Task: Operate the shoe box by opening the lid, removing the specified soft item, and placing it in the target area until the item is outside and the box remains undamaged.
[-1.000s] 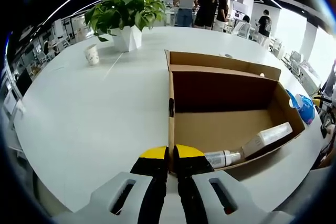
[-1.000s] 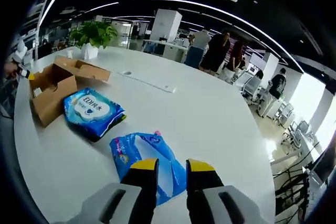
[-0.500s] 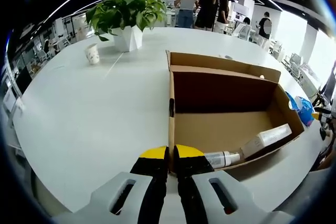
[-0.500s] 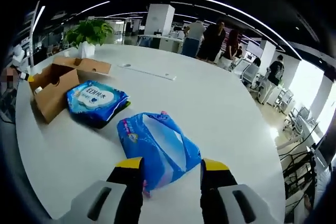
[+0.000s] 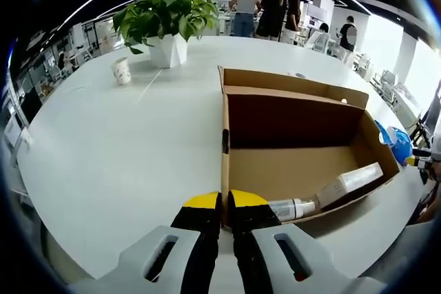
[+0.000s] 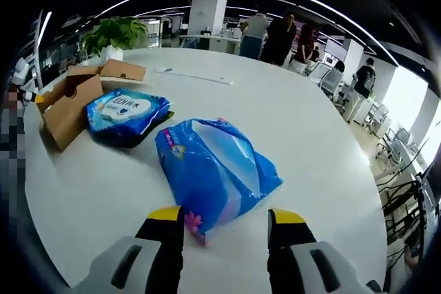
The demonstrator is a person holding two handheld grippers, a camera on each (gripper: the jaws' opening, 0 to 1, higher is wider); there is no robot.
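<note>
The open cardboard shoe box [image 5: 296, 163] lies on the white table, and my left gripper [image 5: 224, 204] is shut on the near corner of its wall. Inside it lie a small bottle [image 5: 293, 206] and a white tube [image 5: 351, 182]. In the right gripper view the same box [image 6: 65, 111] sits far left. A soft blue plastic packet [image 6: 213, 170] rests on the table, its near end between the jaws of my open right gripper [image 6: 226, 217]. A second blue wipes pack [image 6: 127, 115] lies between the packet and the box.
A potted plant [image 5: 165, 18] and a paper cup [image 5: 121, 71] stand at the far side of the round white table [image 5: 124, 156]. Several people stand by desks in the background. A blue pack [image 5: 398, 144] peeks past the box's right wall.
The right jaws have spread wider, and the blue packet looms larger and closer between them. The left gripper and the box have not moved.
</note>
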